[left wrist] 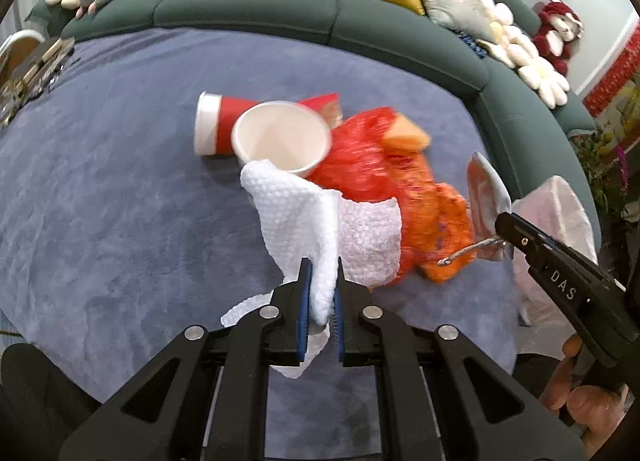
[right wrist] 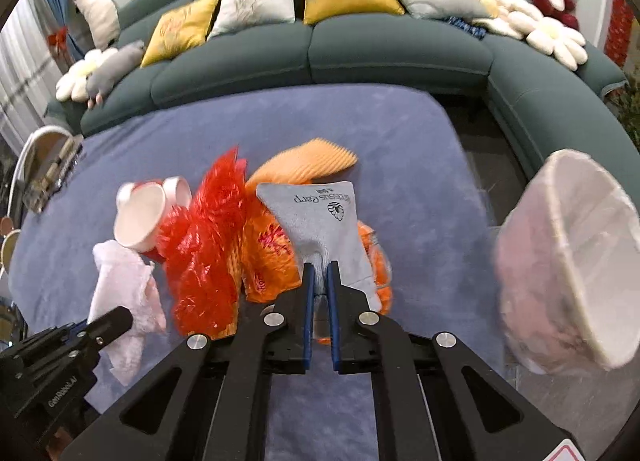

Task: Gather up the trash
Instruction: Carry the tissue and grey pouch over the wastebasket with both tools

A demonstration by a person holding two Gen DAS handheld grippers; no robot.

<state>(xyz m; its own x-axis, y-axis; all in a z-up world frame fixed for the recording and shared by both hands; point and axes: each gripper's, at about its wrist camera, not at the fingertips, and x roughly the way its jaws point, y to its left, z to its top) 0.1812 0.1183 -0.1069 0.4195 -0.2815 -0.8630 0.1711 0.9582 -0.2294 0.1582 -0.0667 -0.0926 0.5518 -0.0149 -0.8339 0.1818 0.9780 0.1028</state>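
- Left gripper is clamped on a white paper towel, pinching a fold near one edge so the rest drapes loose above the blue rug
- Right gripper is pinched narrow on a flat grey-blue packet, held by its lower end with the printed top standing free; from the left wrist view the same packet shows a silvery inside
- Both pieces look featherlight and limp; I'd judge the towel soft and easy to tear, so a pinch through a doubled fold is safest, while the packet's film looks slick and could slide out of a thin grip
- Still lying on the rug: a white paper cup and a red cup on their sides, touching, next to a crinkly red plastic bag and orange wrappers
- Cups should crush easily, so take them by the rim; the bag is best gathered at a bunched part
- White lined bin stands at the right, just off the rug's edge, its mouth facing this way
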